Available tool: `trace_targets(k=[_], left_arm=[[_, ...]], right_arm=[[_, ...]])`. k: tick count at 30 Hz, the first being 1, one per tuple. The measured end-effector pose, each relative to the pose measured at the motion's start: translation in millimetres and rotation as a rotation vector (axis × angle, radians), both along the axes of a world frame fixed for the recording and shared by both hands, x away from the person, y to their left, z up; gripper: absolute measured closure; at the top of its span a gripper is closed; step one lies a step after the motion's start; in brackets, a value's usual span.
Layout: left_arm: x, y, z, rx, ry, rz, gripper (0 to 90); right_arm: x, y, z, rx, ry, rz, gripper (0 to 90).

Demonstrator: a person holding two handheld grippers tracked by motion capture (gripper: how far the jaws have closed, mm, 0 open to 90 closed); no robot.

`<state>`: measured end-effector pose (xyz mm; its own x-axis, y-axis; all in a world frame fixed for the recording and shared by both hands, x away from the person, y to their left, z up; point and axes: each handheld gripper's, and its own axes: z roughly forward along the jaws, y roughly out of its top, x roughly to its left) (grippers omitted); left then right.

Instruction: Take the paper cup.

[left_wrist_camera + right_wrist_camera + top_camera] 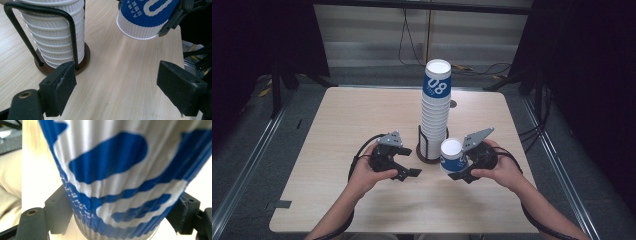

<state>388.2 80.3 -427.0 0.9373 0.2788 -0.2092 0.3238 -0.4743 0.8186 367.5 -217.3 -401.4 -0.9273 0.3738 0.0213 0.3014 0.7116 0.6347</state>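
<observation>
Up close: right gripper (460, 170) jaws clamped on cup (120, 180); left gripper (116, 85) jaws wide, empty.

A wooden table (337, 150) carries a cup holder (432, 150).

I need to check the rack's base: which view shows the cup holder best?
The left gripper view: the cup holder shows its black wire loops and round brown base close up. In the high view the holder is small, mostly behind the cup stack.
</observation>
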Motion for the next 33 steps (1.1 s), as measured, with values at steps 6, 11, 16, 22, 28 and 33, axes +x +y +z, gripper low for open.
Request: trace_targets(k=[6, 11, 16, 22, 28, 33], left_arm=[[-1.7, -1.9, -4.1, 0.013, 0.002, -0.016, 15.7], [-3.9, -3.2, -6.5, 0.033, 0.003, -0.022, 15.7], [-5.3, -4.0, -9.2, 0.052, -0.002, -0.029, 15.7], [-7.6, -5.4, -8.8, 0.067, -0.015, -0.035, 15.7], [-9.9, -6.7, -9.9, 0.101, -0.028, -0.047, 15.7], [-11.2, -7.2, -10.5, 0.104, -0.021, -0.058, 15.7]], right_arm=[[1.0, 4.8, -1.2, -0.048, 0.013, 0.030, 18.8], [1.6, 9.2, -0.5, -0.073, 0.010, 0.058, 18.5], [2.0, 13.1, 0.6, -0.109, 0.013, 0.070, 18.5], [3.4, 16.4, 1.7, -0.132, 0.011, 0.091, 18.5], [4.3, 20.7, -0.9, -0.164, 0.018, 0.103, 18.5], [6.0, 23.4, -1.7, -0.171, 0.024, 0.121, 18.5]])
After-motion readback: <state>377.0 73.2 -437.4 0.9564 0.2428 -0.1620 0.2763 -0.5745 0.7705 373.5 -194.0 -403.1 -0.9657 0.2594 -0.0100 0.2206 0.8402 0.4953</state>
